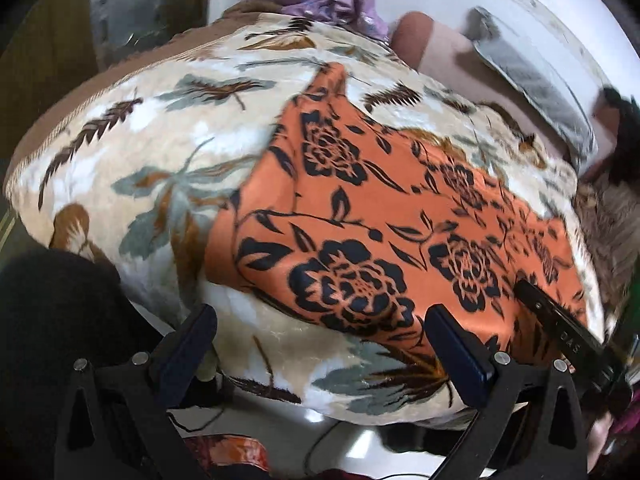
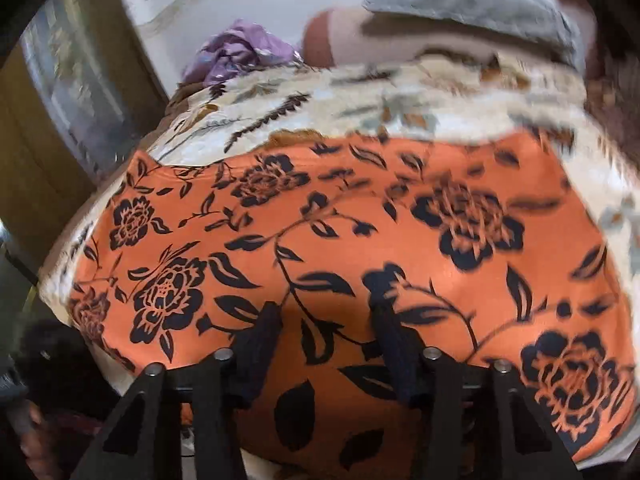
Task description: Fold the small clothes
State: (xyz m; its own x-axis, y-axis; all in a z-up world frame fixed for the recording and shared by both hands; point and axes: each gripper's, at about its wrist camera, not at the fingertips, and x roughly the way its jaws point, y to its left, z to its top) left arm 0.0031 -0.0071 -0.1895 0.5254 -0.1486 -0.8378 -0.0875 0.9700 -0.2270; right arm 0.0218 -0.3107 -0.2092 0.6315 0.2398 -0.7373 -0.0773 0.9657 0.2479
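My left gripper (image 1: 320, 340) stands wide, empty, its right finger (image 1: 456, 348) at the near edge of the orange cloth (image 1: 400, 216), its left finger over the blanket (image 1: 132, 152). My right gripper (image 2: 326, 336) hovers over the near part of the cloth, jaws partly apart and holding nothing. The orange cloth with black flowers lies spread flat on the cream leaf-print blanket. At the far side sits a crumpled purple garment (image 2: 240, 52), with a grey pillow (image 2: 472, 12) to its right.
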